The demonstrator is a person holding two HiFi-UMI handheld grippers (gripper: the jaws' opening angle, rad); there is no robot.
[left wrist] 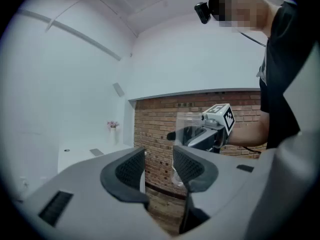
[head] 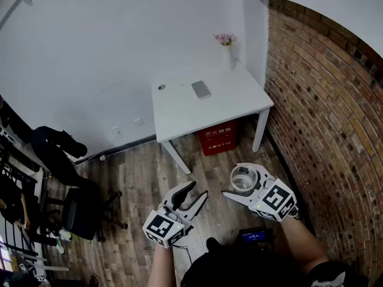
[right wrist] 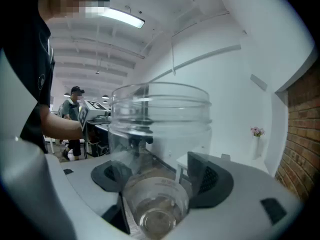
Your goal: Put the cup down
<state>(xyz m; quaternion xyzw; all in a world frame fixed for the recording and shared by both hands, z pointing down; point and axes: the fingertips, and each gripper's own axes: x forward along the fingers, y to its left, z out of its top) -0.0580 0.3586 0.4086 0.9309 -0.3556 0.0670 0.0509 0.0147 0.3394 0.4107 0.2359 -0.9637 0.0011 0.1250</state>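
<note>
A clear plastic cup hangs in the air above the wooden floor, mouth up, with my right gripper shut on it. In the right gripper view the cup fills the middle, and both pads of the right gripper press its lower sides. My left gripper is held to the left of the cup, apart from it and open. The left gripper view shows the left gripper with nothing between its pads, and the cup beyond them.
A white table stands ahead against the wall, with a grey flat slab and a vase of pink flowers on it. A red box sits under it. A brick wall runs along the right. A black chair is at the left.
</note>
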